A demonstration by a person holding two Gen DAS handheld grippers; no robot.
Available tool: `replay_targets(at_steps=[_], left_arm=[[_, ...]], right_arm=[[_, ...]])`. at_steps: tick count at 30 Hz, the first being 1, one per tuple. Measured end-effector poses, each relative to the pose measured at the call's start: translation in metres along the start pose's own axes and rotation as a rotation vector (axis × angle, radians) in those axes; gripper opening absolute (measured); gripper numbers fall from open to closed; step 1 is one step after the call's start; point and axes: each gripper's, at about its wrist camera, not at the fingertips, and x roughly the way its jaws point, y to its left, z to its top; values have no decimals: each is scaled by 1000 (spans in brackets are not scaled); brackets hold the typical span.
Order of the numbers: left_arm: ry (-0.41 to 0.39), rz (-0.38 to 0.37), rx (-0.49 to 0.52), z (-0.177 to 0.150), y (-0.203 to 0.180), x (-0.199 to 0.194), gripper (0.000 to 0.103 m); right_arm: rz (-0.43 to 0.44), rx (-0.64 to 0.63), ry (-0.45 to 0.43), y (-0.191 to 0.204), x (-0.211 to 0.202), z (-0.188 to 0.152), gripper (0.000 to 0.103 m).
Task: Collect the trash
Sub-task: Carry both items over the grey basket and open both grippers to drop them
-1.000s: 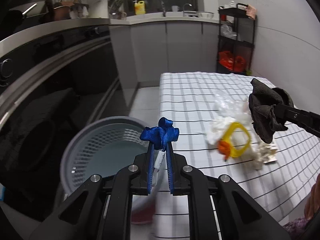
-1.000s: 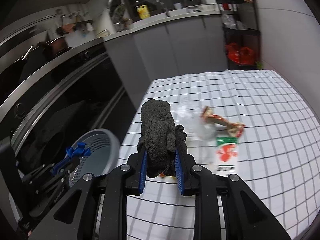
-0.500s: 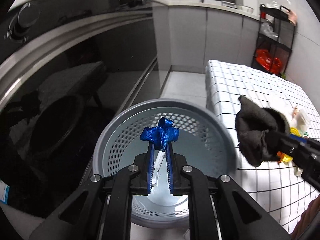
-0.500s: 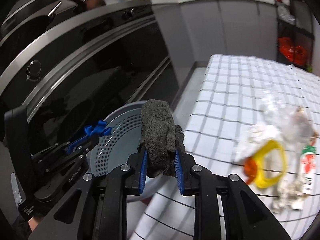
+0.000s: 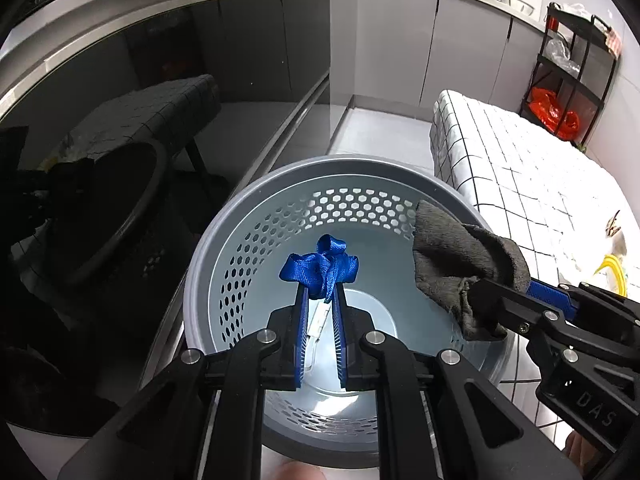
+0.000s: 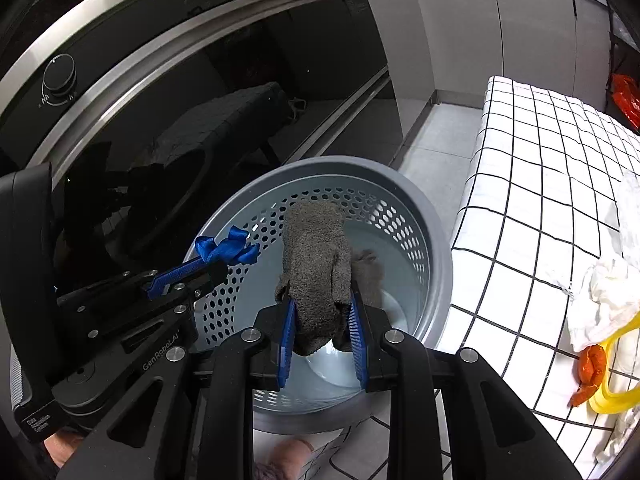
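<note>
Ribbon [image 5: 320,268] – sock [image 6: 316,264] – above basket [image 5: 248,240]

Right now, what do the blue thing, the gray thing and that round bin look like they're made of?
The blue ribbon looks like woven nylon or polyester: shiny, with a fine ribbed weave. The gray sock seems soft, fuzzy knit, matte and nappy; it could be a small cloth instead. The bin looks like molded gray plastic, smooth, with hexagonal holes punched through its wall.
</note>
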Motion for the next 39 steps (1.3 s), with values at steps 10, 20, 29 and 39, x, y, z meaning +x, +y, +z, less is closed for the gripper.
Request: replay_targets(at_steps=[10, 20, 29, 39], left_arm=[[19, 4, -6, -1, 3, 3, 15], [-18, 9, -33, -1, 11, -5, 53], [-28, 20, -25, -1, 9, -7, 53], [-56, 25, -22, -1, 9, -14, 70]], right_arm=[[13, 31, -2, -6, 5, 5, 26], [7, 34, -44, -9, -3, 3, 48], [8, 33, -45, -8, -6, 1, 48], [-8, 22, -48, -6, -11, -4, 53]])
